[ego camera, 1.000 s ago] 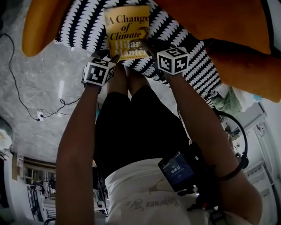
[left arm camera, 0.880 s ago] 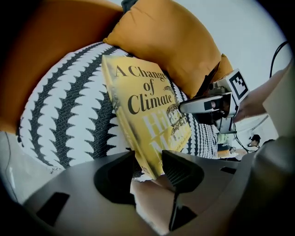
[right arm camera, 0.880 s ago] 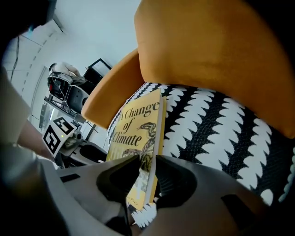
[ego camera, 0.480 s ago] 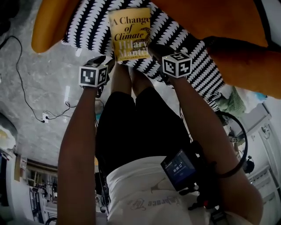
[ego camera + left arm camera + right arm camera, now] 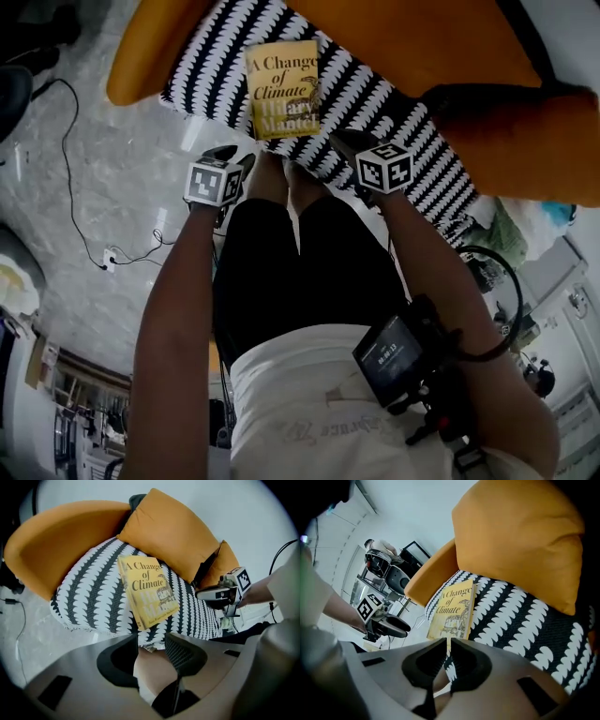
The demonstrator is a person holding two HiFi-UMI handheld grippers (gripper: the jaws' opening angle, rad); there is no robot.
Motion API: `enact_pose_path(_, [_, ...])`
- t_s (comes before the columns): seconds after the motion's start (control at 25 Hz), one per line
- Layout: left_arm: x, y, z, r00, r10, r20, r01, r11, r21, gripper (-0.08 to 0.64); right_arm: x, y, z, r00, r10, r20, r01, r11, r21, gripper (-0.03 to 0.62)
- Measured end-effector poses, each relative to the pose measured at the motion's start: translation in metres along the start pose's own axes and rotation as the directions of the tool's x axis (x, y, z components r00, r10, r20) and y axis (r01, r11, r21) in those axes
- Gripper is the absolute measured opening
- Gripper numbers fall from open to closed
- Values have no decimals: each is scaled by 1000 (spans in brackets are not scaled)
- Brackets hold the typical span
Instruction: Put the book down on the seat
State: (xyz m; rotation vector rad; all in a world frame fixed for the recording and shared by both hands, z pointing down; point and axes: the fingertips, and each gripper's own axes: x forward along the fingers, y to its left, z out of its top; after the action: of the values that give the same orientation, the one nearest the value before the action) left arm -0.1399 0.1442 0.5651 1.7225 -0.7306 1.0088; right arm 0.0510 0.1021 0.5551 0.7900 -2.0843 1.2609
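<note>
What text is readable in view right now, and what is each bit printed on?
"A Change of Climate": front cover of the yellow book, which lies on the striped seat.
"Hilary Mantel": same cover, lower down, in faint letters.
Small line at the cover's foot: too small to read.
Screen of the arm-mounted device: blurred.
Script of the shirt print: unreadable.

Three close views, book [image 5: 282, 89] shared
</note>
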Motion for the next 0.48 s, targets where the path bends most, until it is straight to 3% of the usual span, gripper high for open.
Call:
enact_pose_path(0.28, [-40,-45,9,999,10,35,-14,995,100,139,-52,20,6,997,28,74,-29,1000,7,26])
enact_pose_path(0.48, [-73,-56,6,997,44,70,-50,995,88,114,-80,35,19,991,46,128,-43,999,-23,23])
